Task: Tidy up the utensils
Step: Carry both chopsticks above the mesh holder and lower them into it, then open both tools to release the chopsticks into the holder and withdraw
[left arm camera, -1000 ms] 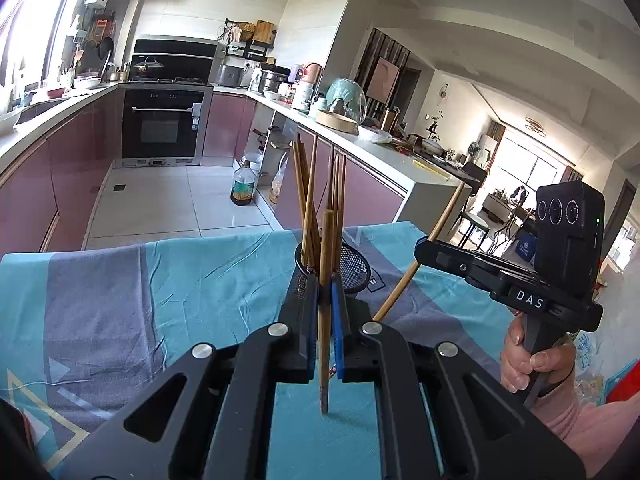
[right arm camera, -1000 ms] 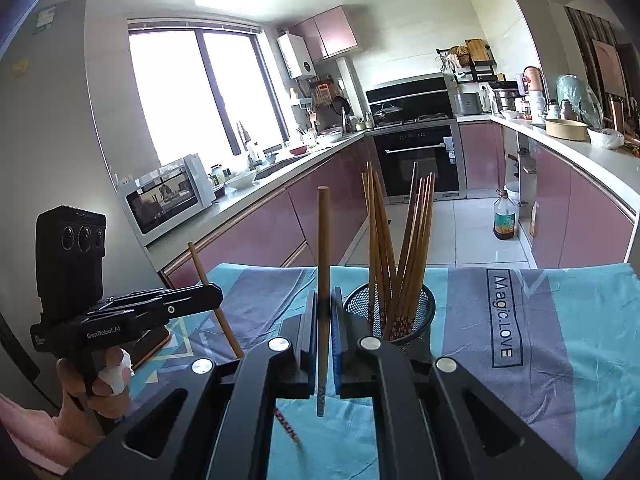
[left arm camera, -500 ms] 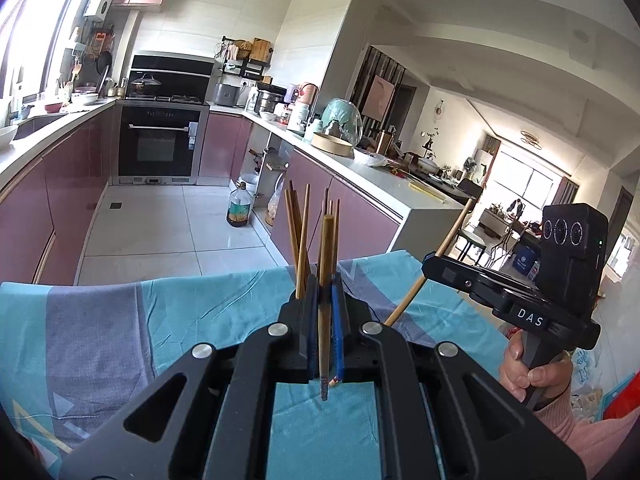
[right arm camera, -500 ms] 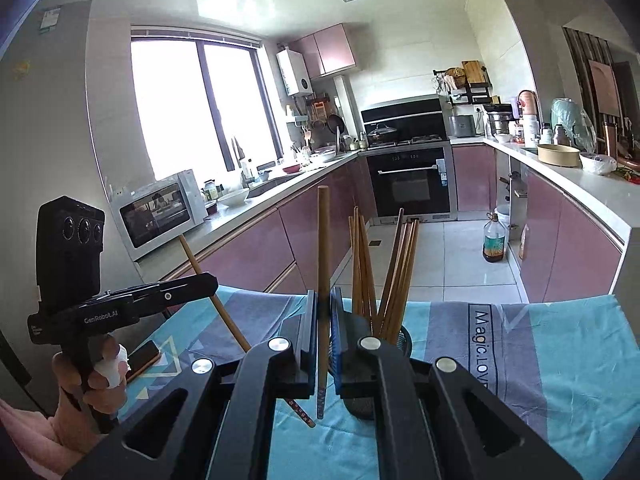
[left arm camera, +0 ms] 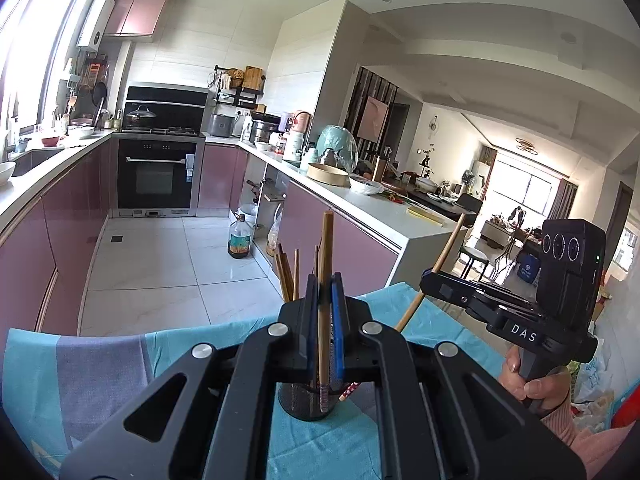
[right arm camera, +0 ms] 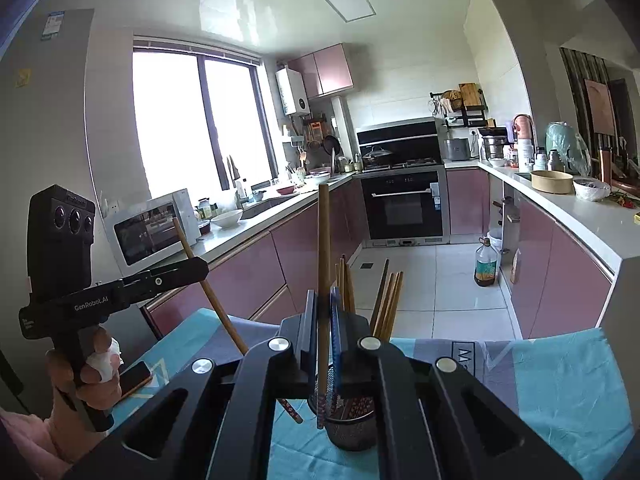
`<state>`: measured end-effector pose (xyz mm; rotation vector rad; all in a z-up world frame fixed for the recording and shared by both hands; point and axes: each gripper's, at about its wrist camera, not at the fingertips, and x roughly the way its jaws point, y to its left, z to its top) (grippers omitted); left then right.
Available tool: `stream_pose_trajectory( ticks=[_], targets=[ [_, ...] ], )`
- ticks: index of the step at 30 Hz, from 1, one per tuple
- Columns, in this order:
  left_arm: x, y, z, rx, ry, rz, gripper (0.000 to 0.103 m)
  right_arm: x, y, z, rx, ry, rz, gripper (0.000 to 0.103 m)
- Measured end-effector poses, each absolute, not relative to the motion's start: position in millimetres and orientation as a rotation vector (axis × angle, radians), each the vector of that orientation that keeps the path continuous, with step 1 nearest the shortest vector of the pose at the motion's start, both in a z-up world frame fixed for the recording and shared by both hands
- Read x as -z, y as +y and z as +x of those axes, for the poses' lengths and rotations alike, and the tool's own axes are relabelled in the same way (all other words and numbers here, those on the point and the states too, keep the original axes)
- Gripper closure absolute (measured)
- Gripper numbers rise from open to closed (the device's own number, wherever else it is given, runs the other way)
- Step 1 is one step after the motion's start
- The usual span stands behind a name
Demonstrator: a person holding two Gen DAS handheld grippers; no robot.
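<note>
With each chopstick [left arm camera: 325, 312] clenched in my jaws above the mesh holder [right arm camera: 352, 420], a tilted tip could catch its rim and topple it.

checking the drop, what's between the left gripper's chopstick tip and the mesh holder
Nothing: in the left wrist view the chopstick tip already overlaps the black mesh holder opening, with no object between them.

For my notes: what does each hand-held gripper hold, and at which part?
Each hand-held gripper, left and right, clamps one chopstick, left and right, on its lower half, above the patterned tip.
</note>
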<state>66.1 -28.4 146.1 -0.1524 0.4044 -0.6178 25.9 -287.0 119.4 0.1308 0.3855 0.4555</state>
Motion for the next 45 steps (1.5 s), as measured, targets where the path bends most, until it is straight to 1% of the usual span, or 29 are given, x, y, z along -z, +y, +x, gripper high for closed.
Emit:
stream_pose_trajectory(
  ticks=[13,30,45],
  targets=[
    [-159.9,-45.5,73.0,0.603,0.371,-0.137,0.096,-119.6,-295.3,47.1,-0.432,0.377,0.15,0.098],
    [-139.5,-76.1,72.7,0.594,0.477,-0.074,0.096,-91.5,-283.6,68.1,-0.413,0.461,0.157,0.098],
    [-122.5,-76.4,74.7,0.584,0.551,-0.037,0.096,-75.2,-276.9,75.9,-0.414,0.514,0.151,0.098]
  ],
)
